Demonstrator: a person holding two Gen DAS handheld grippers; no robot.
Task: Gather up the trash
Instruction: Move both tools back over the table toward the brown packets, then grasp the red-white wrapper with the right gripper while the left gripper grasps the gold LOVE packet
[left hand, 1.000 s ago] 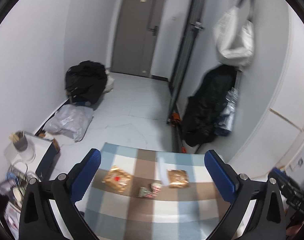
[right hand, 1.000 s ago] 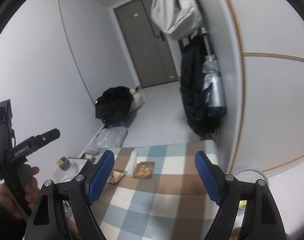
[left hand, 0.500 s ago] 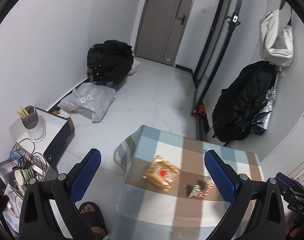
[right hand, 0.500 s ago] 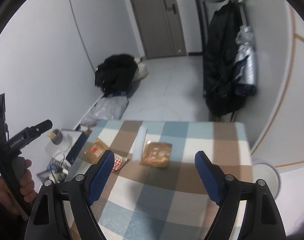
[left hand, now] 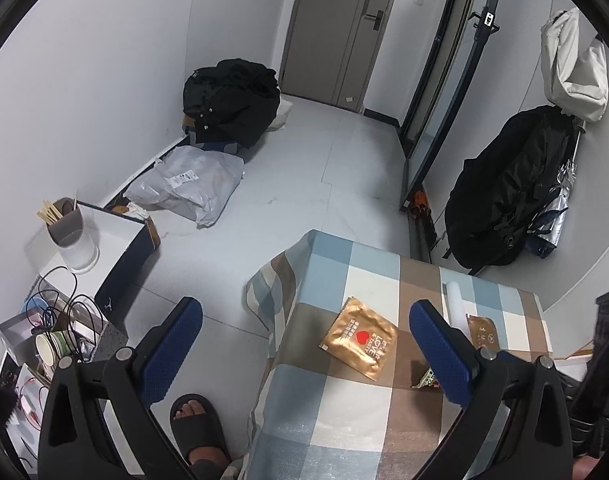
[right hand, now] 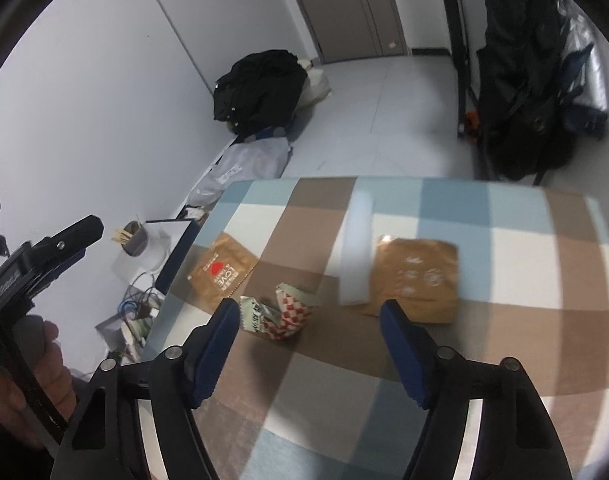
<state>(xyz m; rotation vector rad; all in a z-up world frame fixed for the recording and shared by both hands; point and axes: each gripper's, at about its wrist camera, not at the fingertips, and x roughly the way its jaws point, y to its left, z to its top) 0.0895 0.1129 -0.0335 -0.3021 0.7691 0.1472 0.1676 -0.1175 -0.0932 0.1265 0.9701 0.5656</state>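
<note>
Compared with a second before, both grippers had dropped toward the checked tablecloth (right hand: 404, 360), and the door and far wall had slid out of the top of each view. The right gripper (right hand: 310, 338) now hung low over the cloth with its jaws closing from a wider setting; nothing was yet between them, and no pad touched anything. The crumpled red-and-white wrapper (right hand: 290, 312) lay just ahead of its left finger, which suggests this was the first piece to be picked up. The collection itself had not begun: all the trash still lay on the cloth.

Ahead and to the right of the right gripper lay the brown packet (right hand: 418, 280), with the white strip (right hand: 356, 248) touching its left edge. The gold packet with a red heart (right hand: 220, 274) lay ahead and to the left.

The left gripper (left hand: 304, 344) hung at the table's near-left corner, jaws wide and empty, the same gold packet ahead of its right finger.

Surroundings: a sandalled foot (left hand: 196, 424) below the left gripper, a white cup of sticks (left hand: 70, 232) and tangled cables on low boxes to the left. Nothing blocked the wrapper. No bin was visible.
</note>
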